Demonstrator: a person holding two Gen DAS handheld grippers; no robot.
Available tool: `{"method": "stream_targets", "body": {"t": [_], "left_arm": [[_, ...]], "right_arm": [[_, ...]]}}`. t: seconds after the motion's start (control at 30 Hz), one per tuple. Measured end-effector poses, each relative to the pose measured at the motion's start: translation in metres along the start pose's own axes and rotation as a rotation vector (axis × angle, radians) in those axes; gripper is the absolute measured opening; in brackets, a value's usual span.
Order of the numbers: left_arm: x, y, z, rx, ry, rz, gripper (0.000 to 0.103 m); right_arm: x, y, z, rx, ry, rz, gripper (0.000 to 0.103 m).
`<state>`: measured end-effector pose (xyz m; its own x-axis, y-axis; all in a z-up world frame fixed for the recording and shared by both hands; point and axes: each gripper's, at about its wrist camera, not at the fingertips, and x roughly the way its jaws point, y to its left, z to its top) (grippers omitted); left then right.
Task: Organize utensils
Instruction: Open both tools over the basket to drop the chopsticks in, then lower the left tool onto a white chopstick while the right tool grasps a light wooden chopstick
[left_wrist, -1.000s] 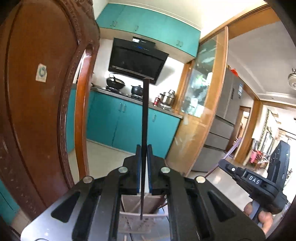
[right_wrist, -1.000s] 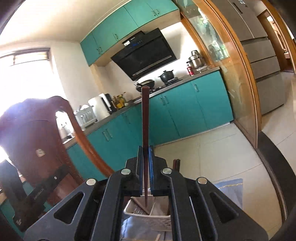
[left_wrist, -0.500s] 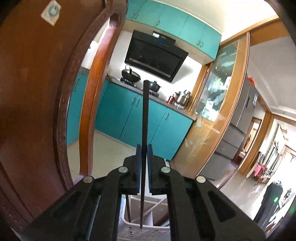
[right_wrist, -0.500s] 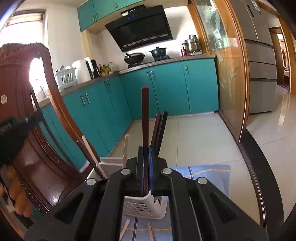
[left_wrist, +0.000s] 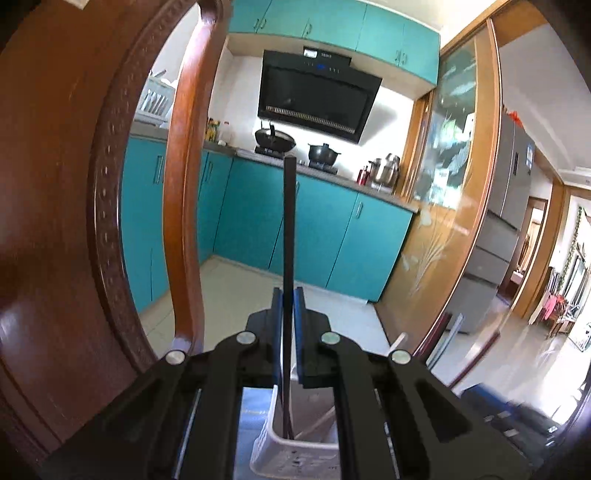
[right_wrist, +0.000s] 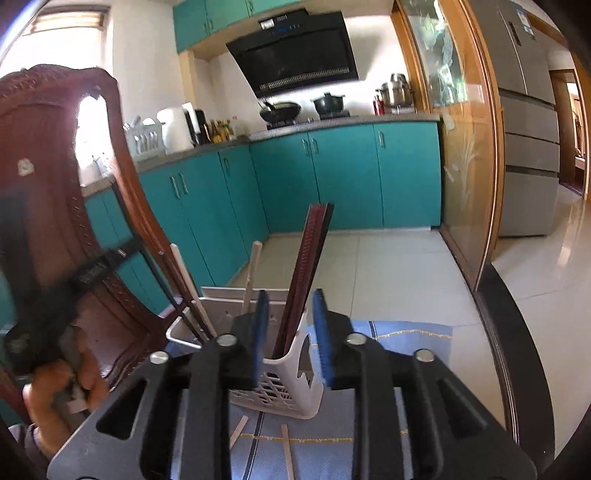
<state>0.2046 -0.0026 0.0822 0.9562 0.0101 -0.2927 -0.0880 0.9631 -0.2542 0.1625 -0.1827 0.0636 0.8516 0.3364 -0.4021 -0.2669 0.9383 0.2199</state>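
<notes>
White plastic, that is the holder (right_wrist: 291, 384), a slotted basket standing on a blue cloth (right_wrist: 402, 336) at the near edge of the scene, and both tools are working right over it. Look at the left gripper (left_wrist: 288, 295): its blue-lined jaws are pressed tight on a black chopstick (left_wrist: 289, 236), which stands upright, its top up against the far teal cabinets (left_wrist: 317, 225) and its lower tip down inside the holder's mouth (left_wrist: 295, 443). On the other side, the right gripper (right_wrist: 291, 325) is letting go, its jaws are opening, and the pads stand clear on either side of a dark red chopstick (right_wrist: 303, 273) that leans to the right in the holder's nearest compartment, a black one just beside it. Pale wooden chopsticks (right_wrist: 251, 273) poke up from the compartments further back and to the left. Two more pale sticks (right_wrist: 287, 458) lie flat on the cloth just in front of the holder. At far left in the right camera, a hand (right_wrist: 55, 387) grips the other tool's handle, with a carved wooden chair back (right_wrist: 44, 155) behind it. Further off, a black range hood (right_wrist: 295, 51) hangs over pots on the counter.
</notes>
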Motion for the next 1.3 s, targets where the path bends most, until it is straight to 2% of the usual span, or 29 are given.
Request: {"method": "stream_targets", "body": {"t": [0.13, 0.2, 0.27, 0.33, 0.47, 0.6, 0.7, 0.8, 0.87, 0.9, 1.03, 1.1, 1.2, 1.3], "left_arm": [[0.000, 0.003, -0.007, -0.001, 0.029, -0.005, 0.007], [-0.003, 0.003, -0.008, 0.012, 0.027, 0.000, 0.007], [-0.007, 0.003, -0.011, 0.028, 0.026, 0.002, 0.007], [-0.014, 0.006, -0.013, 0.034, 0.026, 0.005, 0.007], [-0.027, 0.010, -0.021, 0.051, 0.042, 0.001, 0.007], [-0.032, 0.012, -0.043, 0.110, 0.112, 0.015, 0.013], [-0.029, 0.016, -0.069, 0.129, 0.235, 0.011, 0.020], [-0.022, 0.016, -0.095, 0.155, 0.356, -0.007, 0.023], [-0.021, 0.014, -0.111, 0.199, 0.402, 0.005, 0.030], [-0.021, 0.012, -0.117, 0.219, 0.415, 0.013, 0.034], [-0.018, 0.007, -0.139, 0.292, 0.484, 0.023, 0.037], [-0.016, 0.008, -0.146, 0.308, 0.520, 0.019, 0.038], [-0.009, 0.006, -0.157, 0.327, 0.581, 0.012, 0.045], [-0.001, 0.005, -0.170, 0.328, 0.648, 0.008, 0.046]], "right_arm": [[-0.017, 0.003, -0.015, -0.057, 0.005, 0.043, 0.032], [-0.014, 0.005, -0.030, -0.086, 0.063, 0.047, 0.033], [-0.005, 0.006, -0.045, -0.106, 0.148, 0.052, 0.033], [0.016, 0.008, -0.070, -0.137, 0.298, 0.036, 0.033], [0.054, 0.016, -0.113, -0.174, 0.524, 0.011, 0.033], [0.079, 0.023, -0.144, -0.216, 0.648, -0.033, 0.033], [0.085, 0.025, -0.160, -0.212, 0.696, -0.052, 0.033], [0.084, 0.028, -0.160, -0.205, 0.693, -0.056, 0.030], [0.084, 0.029, -0.160, -0.201, 0.690, -0.066, 0.008], [0.084, 0.028, -0.159, -0.183, 0.696, -0.063, 0.006], [0.082, 0.017, -0.148, -0.106, 0.709, -0.062, 0.006], [0.079, 0.010, -0.142, -0.080, 0.709, -0.066, 0.006], [0.075, -0.001, -0.137, -0.035, 0.726, -0.063, 0.006], [0.073, -0.009, -0.138, -0.008, 0.743, -0.064, 0.006]]}}
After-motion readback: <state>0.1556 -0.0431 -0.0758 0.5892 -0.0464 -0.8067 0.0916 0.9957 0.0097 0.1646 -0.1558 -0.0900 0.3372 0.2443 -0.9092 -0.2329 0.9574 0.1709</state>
